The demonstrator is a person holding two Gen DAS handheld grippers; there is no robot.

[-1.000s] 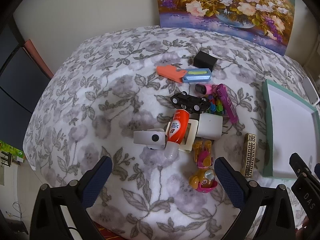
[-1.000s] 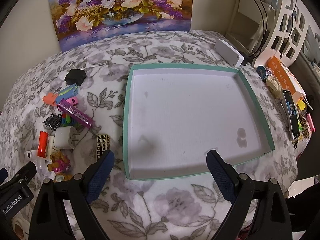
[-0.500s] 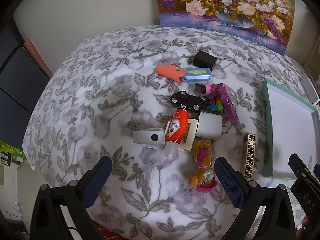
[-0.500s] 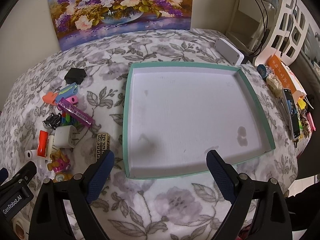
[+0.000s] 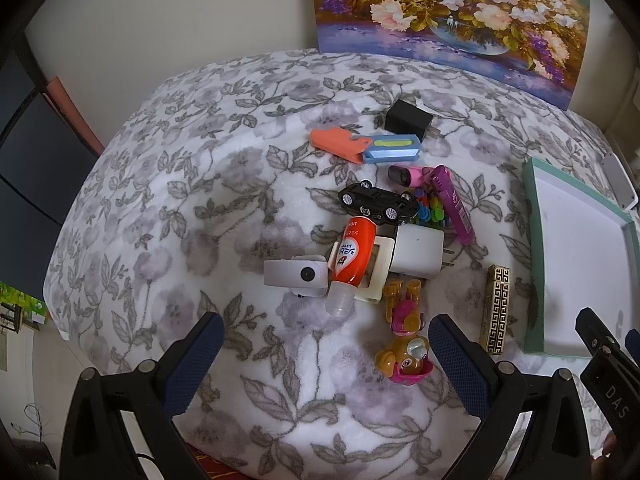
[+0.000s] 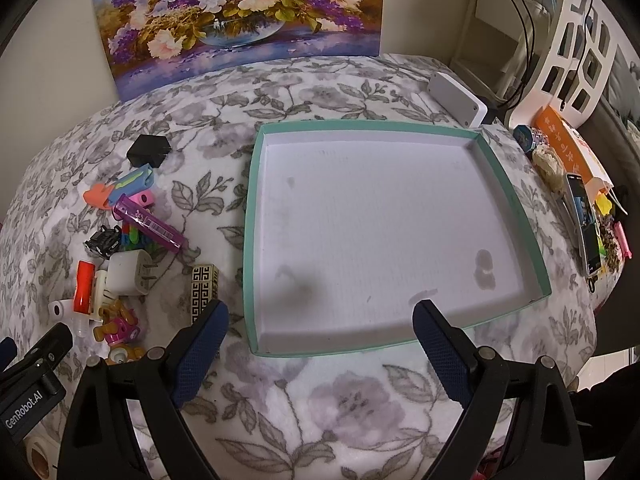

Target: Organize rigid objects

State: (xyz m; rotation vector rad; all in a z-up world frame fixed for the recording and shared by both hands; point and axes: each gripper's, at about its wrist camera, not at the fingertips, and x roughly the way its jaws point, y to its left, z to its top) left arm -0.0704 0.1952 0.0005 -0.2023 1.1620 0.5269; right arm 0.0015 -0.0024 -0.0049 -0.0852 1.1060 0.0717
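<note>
A pile of small objects lies on the floral blanket: an orange tube, a white camera, a white charger, a black toy car, a purple tube, a gold patterned box and a puppy toy. The teal-rimmed white tray holds nothing. My left gripper hovers open just short of the pile. My right gripper is open over the tray's near edge.
A black adapter, an orange and blue clip and a pink cylinder lie behind the pile. A flower painting leans on the wall. A white box and a cluttered side shelf are to the right.
The left wrist view has drifted slightly, so the pile sits a touch higher and to the left. The right gripper has hardly moved. Both stay open.
</note>
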